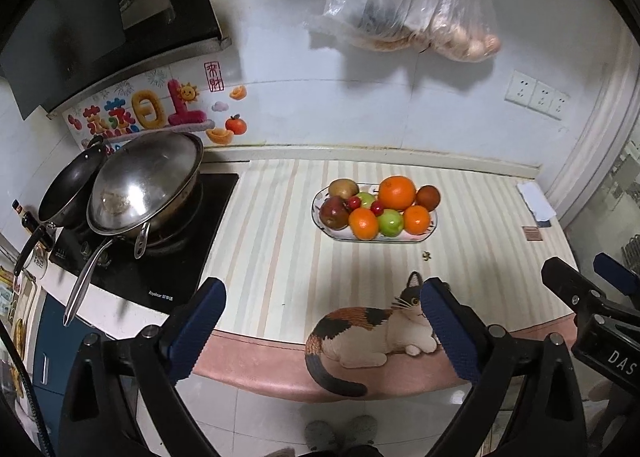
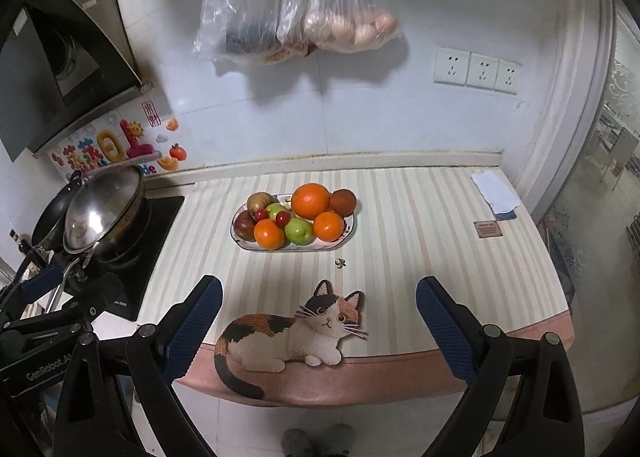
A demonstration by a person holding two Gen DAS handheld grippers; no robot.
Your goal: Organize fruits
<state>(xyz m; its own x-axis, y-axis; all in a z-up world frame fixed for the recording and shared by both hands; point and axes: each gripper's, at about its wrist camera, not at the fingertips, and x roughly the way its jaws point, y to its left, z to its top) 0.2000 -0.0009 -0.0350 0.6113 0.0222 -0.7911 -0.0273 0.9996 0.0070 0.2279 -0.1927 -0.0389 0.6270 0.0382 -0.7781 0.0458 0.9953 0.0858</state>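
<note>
- The left gripper [image 1: 320, 297] is spread wide and holds nothing; it hangs above the front edge of the counter.
- The right gripper [image 2: 319, 299] is also spread wide and empty.
- The fruits lie together on an oval plate [image 2: 240, 243] on the striped mat [image 2: 420, 237]: 3 oranges, 2 green apples, 1 red apple [image 2: 244, 225], 2 cherries.
- A wok [image 1: 144, 181] stands on the stove, to the left of the plate.

White tiled wall [image 2: 360, 117] carries three sockets [image 2: 476, 69] and hanging plastic bags [image 2: 296, 17] (scissors above). A striped counter mat [image 2: 420, 225] sits beside the black hob [image 2: 152, 241]. Range hood [image 1: 92, 17] upper left
</note>
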